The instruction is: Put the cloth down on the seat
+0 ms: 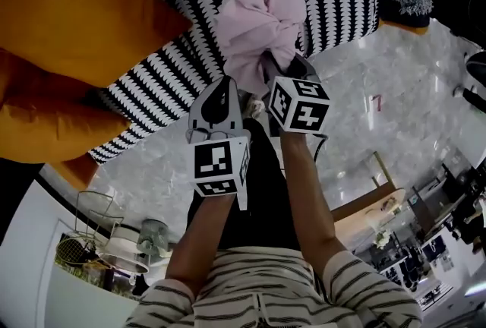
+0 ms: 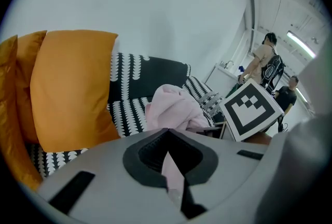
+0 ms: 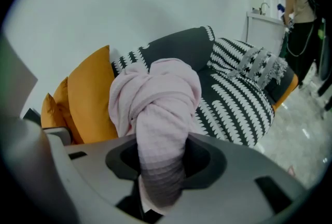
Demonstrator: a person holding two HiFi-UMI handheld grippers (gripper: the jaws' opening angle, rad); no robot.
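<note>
1. My right gripper [image 3: 158,166]: jaws clamped on a thick bunch of the pink cloth [image 3: 155,96].
2. My left gripper [image 2: 168,168]: jaws closed on a thin fold of the same cloth.
3. The cloth hangs bunched between both grippers, over the front of the black-and-white seat [image 1: 175,53].
4. Orange cushions [image 1: 68,15] lie on the seat, left of the cloth.
</note>
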